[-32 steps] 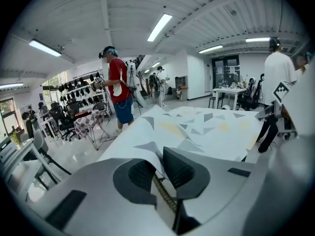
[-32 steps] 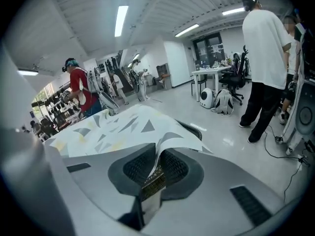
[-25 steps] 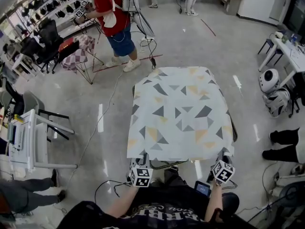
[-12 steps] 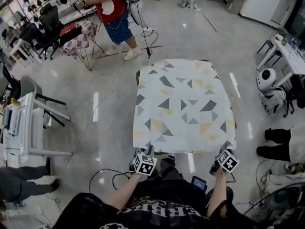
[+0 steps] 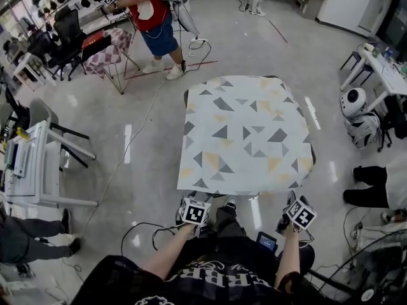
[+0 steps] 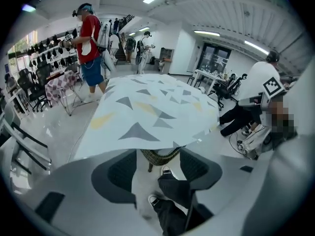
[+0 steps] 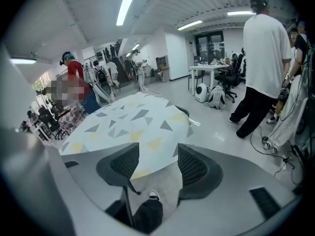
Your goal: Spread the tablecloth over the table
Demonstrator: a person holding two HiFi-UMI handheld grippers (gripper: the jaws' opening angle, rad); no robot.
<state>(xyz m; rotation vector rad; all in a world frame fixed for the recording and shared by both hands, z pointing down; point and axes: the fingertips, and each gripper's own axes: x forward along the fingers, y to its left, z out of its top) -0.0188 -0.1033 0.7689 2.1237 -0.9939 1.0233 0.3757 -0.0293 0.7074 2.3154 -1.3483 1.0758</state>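
The tablecloth (image 5: 245, 135), white with grey and yellow triangles, lies spread flat over the table, whose dark rim (image 5: 312, 162) peeks out at the right. My left gripper (image 5: 189, 202) hangs just short of the cloth's near left corner. Its jaws are opening wide and nothing is between them. In the left gripper view (image 6: 156, 168) the cloth's hem (image 6: 147, 144) hangs free ahead of the pads. My right gripper (image 5: 290, 205) is below the near right corner, also opening and empty. In the right gripper view (image 7: 155, 163) the cloth (image 7: 133, 124) lies beyond the jaws.
A person in a red shirt (image 5: 149, 18) stands beyond the table, next to a chair with checkered fabric (image 5: 105, 59). A white rack (image 5: 38, 170) is at the left. White round robots (image 5: 356, 107) and someone's legs (image 5: 375, 189) are at the right. Cables (image 5: 143, 237) trail on the floor.
Both grippers were shut on the cloth's near edge. They have opened, let it go and drawn back toward me. The hem now hangs free.
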